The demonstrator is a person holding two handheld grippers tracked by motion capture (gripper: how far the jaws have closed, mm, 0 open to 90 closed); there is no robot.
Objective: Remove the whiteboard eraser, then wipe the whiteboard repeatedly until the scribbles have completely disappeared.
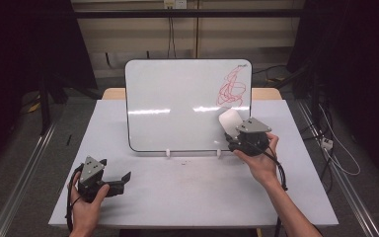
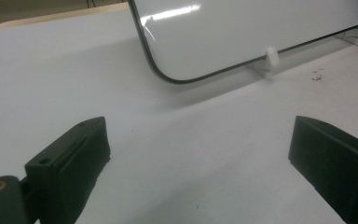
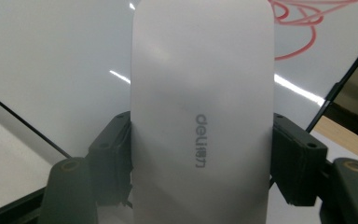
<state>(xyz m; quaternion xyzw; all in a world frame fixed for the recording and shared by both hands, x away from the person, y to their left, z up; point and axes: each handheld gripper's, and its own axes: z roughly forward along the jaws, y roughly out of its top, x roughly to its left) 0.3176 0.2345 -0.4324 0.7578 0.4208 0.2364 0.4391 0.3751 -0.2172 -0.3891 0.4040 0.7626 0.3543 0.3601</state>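
We have the white eraser pinched across its width in the right tool, its two black jaws pressing on either long side, and it is lifted in front of the whiteboard, near the board's lower right part. The red scribble sits above it in the board's upper right corner and looks whole: we see no wiped streak through it, so we judge that the picking-up is done and the wiping itself has not begun. What is left, as we read it, is to raise the eraser to the scribble, lay its face flat on the board and rub until the red is gone. Our left tool rests low over the worktop at the near left, well apart from the board, its jaws spread wide with nothing between them. The board stands tilted back on small white feet.
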